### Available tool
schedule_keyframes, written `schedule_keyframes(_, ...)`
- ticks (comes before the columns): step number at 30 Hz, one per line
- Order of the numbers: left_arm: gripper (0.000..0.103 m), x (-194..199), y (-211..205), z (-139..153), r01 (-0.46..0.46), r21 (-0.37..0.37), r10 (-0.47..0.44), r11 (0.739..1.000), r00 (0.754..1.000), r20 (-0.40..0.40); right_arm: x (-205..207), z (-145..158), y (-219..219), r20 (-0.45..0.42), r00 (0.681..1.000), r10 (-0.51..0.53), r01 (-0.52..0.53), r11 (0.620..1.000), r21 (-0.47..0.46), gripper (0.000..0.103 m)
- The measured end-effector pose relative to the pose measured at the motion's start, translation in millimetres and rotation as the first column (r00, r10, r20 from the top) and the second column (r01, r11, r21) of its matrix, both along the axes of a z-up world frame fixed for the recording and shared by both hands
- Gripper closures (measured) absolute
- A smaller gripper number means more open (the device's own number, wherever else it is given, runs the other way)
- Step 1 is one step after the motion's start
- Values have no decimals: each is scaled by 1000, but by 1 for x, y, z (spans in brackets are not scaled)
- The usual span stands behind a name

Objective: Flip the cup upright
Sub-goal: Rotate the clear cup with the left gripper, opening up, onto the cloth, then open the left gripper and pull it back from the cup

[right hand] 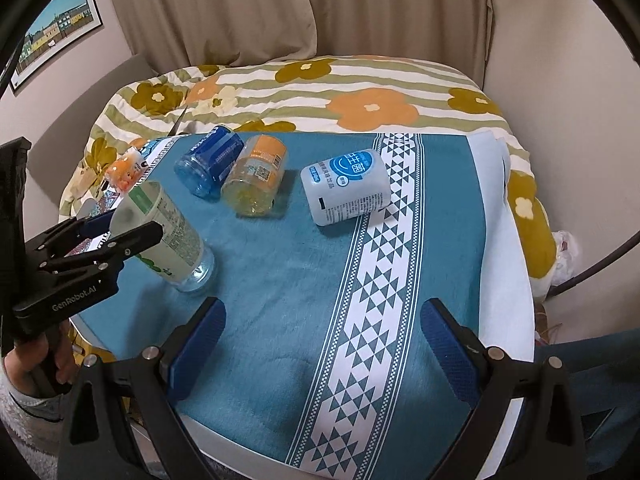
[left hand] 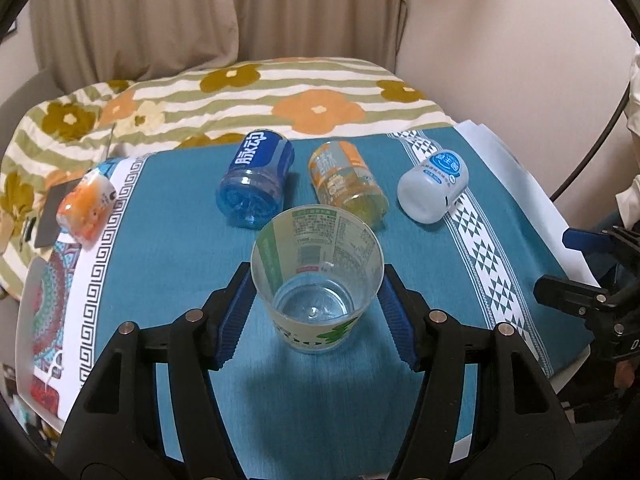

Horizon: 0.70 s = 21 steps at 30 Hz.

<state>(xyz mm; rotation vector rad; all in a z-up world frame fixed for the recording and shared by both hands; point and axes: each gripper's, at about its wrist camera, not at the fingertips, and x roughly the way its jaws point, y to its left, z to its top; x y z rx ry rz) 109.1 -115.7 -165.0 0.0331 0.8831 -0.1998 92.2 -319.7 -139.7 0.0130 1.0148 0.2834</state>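
Note:
A clear plastic cup with a green and white label stands with its mouth up on the teal cloth. My left gripper has a blue pad on each side of the cup at its upper part; the pads sit at the cup's wall. In the right wrist view the same cup leans a little, its base on the cloth, with the left gripper's fingers around it. My right gripper is open and empty above the cloth, right of the cup.
Three cut bottle cups lie on their sides behind the cup: blue, orange-yellow, white. An orange and white one lies at the left edge. A flowered quilt is behind the table. The table edge is near on the right.

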Motion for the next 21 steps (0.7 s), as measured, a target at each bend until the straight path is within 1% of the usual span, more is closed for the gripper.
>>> schedule_keyframes(5,35,1,-1,1,3,14,-3,1000,1000,-12,-4,3,-1,1,1000,-12,12,1000,25,6)
schedule_keyframes(7,26,3,-3,-1,7,26,-6,1000,1000,-27,-5,4,-2,4,1000,-19,19,999,31,6)
schedule_keyframes(8,14,4,-3,-1,4,29,-3,1000,1000,-29,-6,5,-3,8,1000,-23,23,999,33,6)
schedule_keyframes(9,7,4,-3,1,0,29,1,1000,1000,-24,-7,6,-4,10,1000,-26,26,999,34,6)
schedule_keyframes(11,5,3,-3,6,1,26,0,1000,1000,-13,-8,9,-5,16,999,-35,35,999,36,6)
schedule_keyframes(15,5,0,-2,19,5,36,-5,999,1000,-10,-13,21,-5,47,997,-53,52,998,26,6)
schedule_keyframes(20,5,-13,6,50,0,21,1,1000,1000,-15,-18,46,-1,94,993,-74,72,997,23,6)
schedule_keyframes(21,3,-17,9,60,-4,18,4,1000,1000,-18,-20,52,1,102,991,-80,79,997,21,6)
